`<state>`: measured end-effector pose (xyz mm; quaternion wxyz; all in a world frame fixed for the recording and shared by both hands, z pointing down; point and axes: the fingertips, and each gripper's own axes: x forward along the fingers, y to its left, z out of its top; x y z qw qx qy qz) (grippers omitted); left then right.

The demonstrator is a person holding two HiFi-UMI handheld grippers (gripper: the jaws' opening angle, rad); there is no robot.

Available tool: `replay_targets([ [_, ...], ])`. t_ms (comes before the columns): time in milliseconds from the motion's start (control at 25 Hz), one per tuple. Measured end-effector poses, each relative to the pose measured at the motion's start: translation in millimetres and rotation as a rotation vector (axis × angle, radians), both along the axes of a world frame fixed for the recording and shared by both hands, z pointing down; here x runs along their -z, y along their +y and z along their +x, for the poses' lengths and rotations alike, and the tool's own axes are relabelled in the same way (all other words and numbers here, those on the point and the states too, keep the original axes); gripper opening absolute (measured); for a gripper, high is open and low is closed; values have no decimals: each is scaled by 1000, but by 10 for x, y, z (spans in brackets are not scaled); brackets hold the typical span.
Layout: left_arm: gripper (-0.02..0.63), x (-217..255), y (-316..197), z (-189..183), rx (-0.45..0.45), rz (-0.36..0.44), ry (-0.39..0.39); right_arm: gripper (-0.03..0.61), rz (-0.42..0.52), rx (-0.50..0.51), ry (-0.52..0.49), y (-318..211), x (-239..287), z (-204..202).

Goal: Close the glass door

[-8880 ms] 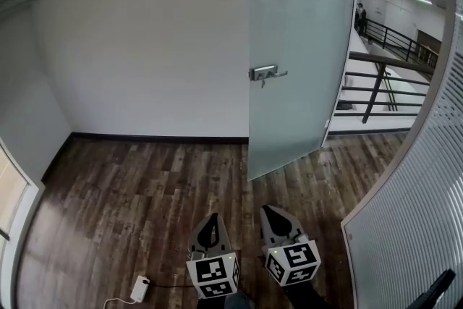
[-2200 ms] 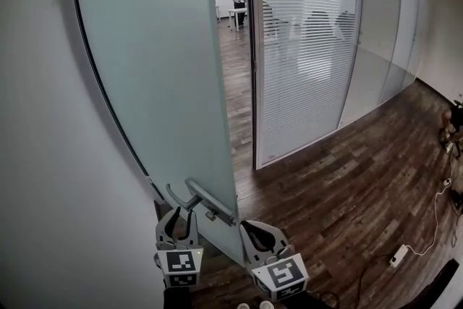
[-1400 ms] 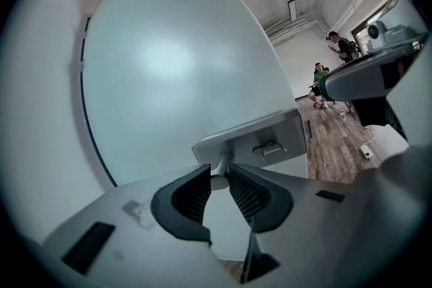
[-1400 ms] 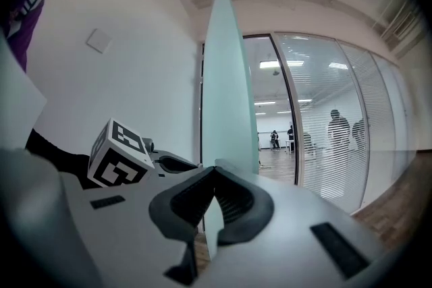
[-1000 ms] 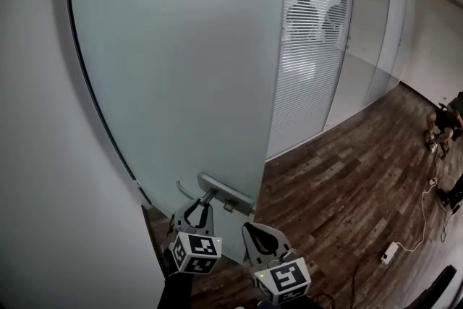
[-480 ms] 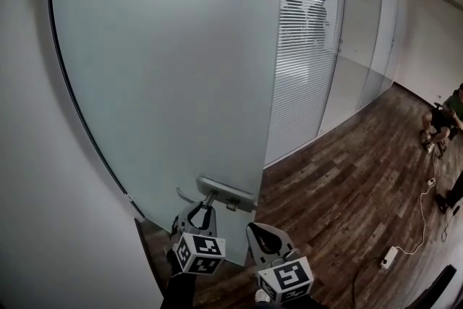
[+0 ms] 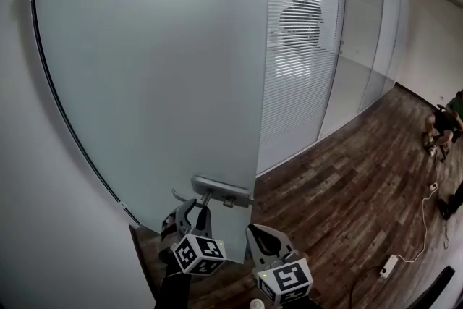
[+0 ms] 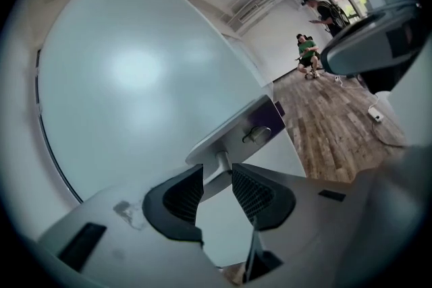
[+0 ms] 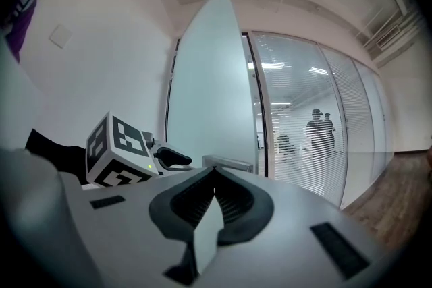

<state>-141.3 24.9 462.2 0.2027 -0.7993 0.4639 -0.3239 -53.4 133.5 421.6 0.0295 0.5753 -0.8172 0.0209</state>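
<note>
Office, wood floor (image 7: 347, 177): we note the door (image 7: 159, 69) has swung nearly flush with the partition (image 7: 304, 47), left claw (image 7: 194, 208) jaws just spreading with the handle (image 7: 221, 190) stem between them, right claw (image 7: 258, 232) pressed together, empty, so closing looks almost done.

Head view steeply down; all share door (image 7: 159, 69)

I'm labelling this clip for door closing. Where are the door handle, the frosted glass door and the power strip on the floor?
door handle (image 7: 221, 189), head view, middle of its grey bar.
frosted glass door (image 7: 159, 69), head view, bare pane.
power strip (image 7: 388, 265), head view, its white body.
</note>
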Motion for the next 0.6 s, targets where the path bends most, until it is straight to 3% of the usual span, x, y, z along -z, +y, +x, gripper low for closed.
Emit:
replay_targets([
  [200,109,-100,-262,29,-30,10,-323,-3,-3,1,0,-159,-13,241],
  [360,109,-193,-583,123,-78,54,-510,-2,-5,2,-16,-316,-48,381],
  [480,109,-223,-759,199,-104,111,-621,-2,-3,4,-17,-451,-83,470],
  [600,109,-230,-916,274,-126,127,-663,-2,-3,-8,-22,-586,-89,560],
])
